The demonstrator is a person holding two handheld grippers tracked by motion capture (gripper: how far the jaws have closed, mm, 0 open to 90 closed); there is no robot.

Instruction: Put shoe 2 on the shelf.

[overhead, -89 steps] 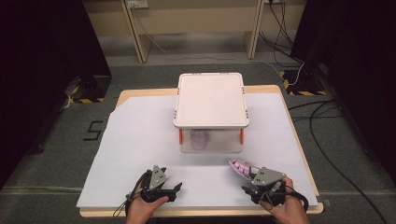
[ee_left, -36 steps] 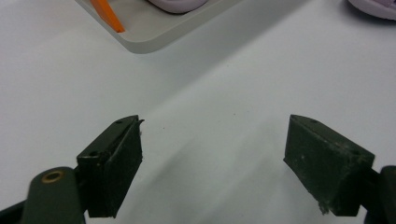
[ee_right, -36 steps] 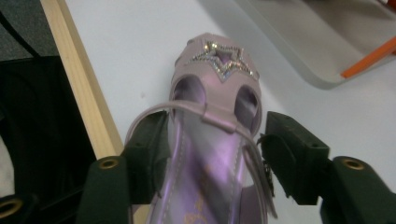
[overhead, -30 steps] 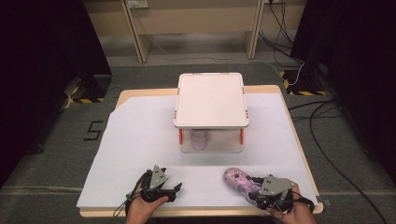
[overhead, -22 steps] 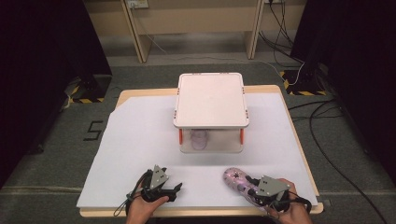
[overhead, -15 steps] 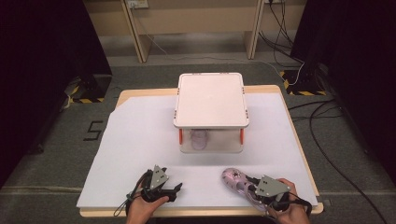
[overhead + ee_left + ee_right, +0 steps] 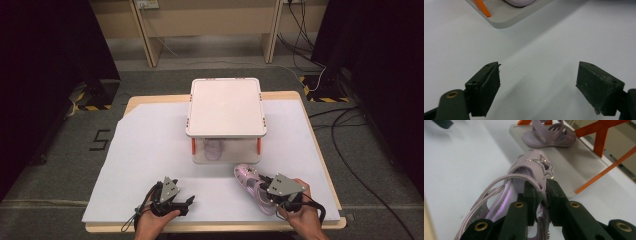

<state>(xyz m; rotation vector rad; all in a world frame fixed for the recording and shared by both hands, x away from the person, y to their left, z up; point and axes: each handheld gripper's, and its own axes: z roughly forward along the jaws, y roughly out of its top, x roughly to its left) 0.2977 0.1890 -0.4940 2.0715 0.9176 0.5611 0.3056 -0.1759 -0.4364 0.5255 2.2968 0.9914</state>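
A white two-tier rack (image 7: 225, 107) with orange struts stands mid-table. One lilac sandal (image 7: 214, 148) lies on its lower shelf, also seen as the sandal (image 7: 549, 135) in the right gripper view. A second lilac sandal (image 7: 252, 186) with a glittery star (image 7: 541, 163) lies in front of the rack, toe toward it. My right gripper (image 7: 272, 192) is shut on its strap, the jaws of my right gripper (image 7: 541, 192) pinching it. My left gripper (image 7: 185, 204) rests near the front edge. In its own view my left gripper (image 7: 539, 85) is open over bare sheet.
A white sheet (image 7: 150, 150) covers the wooden table. The rack's base corner (image 7: 506, 17) and an orange strut (image 7: 482, 7) lie just ahead of my left gripper. Cables (image 7: 350, 150) trail on the floor at the right, and dark curtains stand on both sides.
My right gripper drew back toward the front edge with the sandal, then came slightly forward and left again. The left gripper has stayed still.
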